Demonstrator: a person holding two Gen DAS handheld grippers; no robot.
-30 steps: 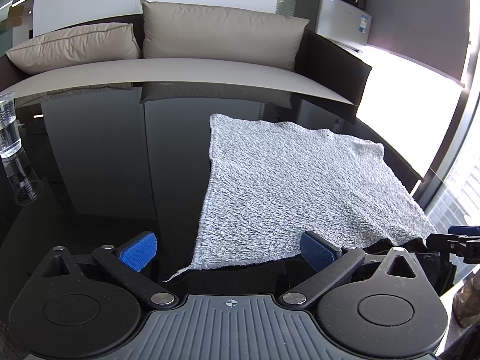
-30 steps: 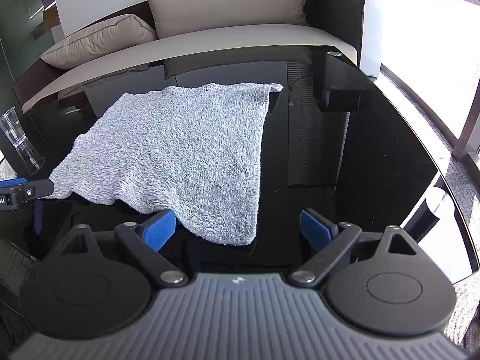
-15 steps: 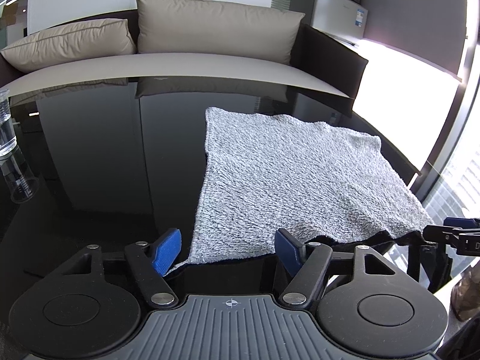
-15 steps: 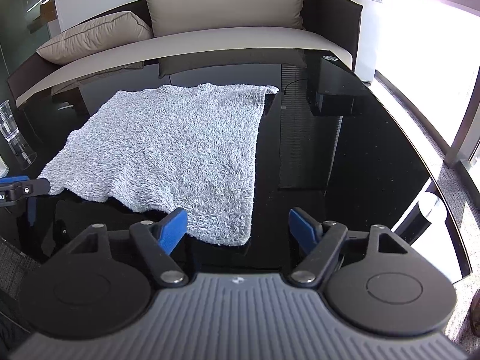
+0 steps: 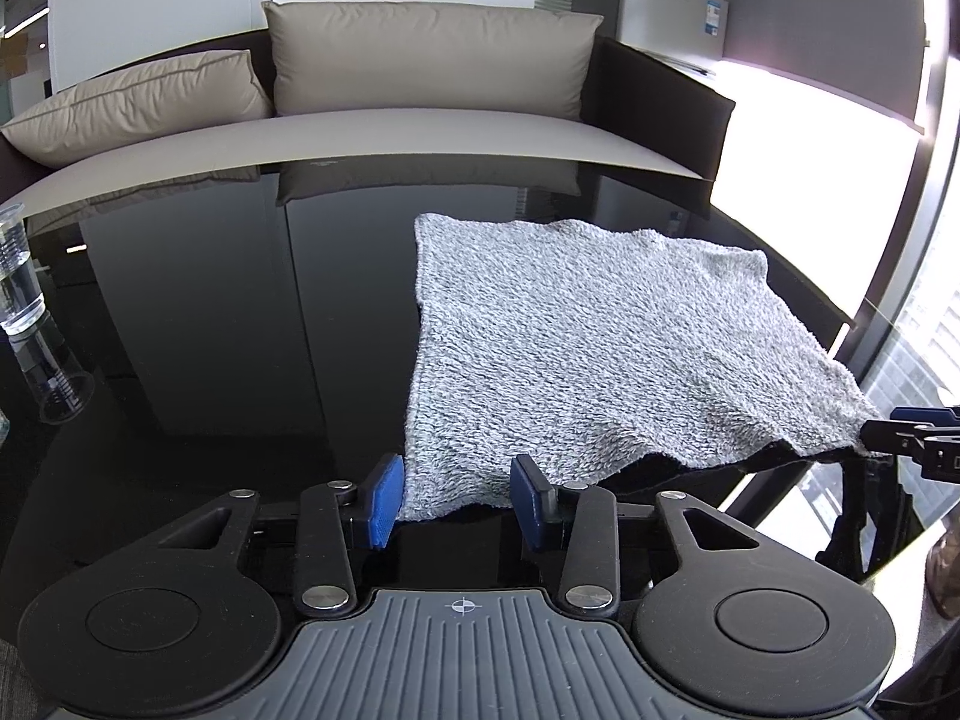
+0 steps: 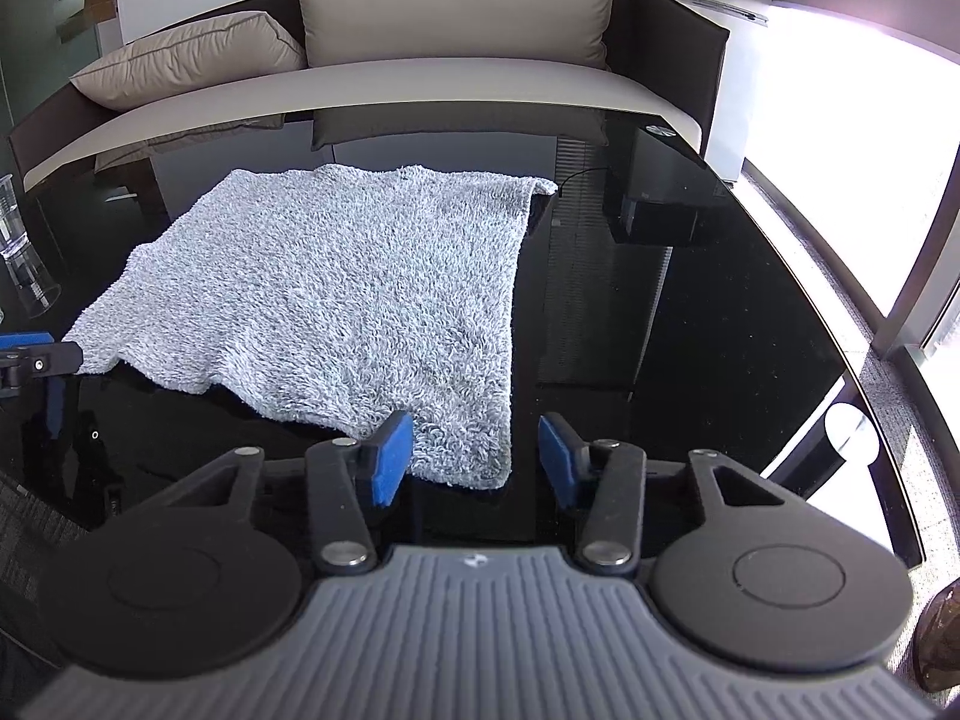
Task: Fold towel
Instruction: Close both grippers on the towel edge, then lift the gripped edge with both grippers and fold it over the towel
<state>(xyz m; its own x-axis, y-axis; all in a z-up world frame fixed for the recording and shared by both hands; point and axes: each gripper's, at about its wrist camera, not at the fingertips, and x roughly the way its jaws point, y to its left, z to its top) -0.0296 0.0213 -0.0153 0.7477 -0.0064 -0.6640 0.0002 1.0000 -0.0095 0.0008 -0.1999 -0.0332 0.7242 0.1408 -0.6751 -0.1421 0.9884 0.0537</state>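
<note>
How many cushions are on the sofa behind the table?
2. One cushion stands upright against the sofa back, near the middle; the other cushion lies slumped to its left. More could sit outside the frame.

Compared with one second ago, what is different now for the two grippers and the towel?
Both grippers narrowed their jaws and moved in on the towel's near corners: the left gripper brackets the left one, the right gripper the right one. Neither has closed yet. The towel stayed spread on the black table.
</note>
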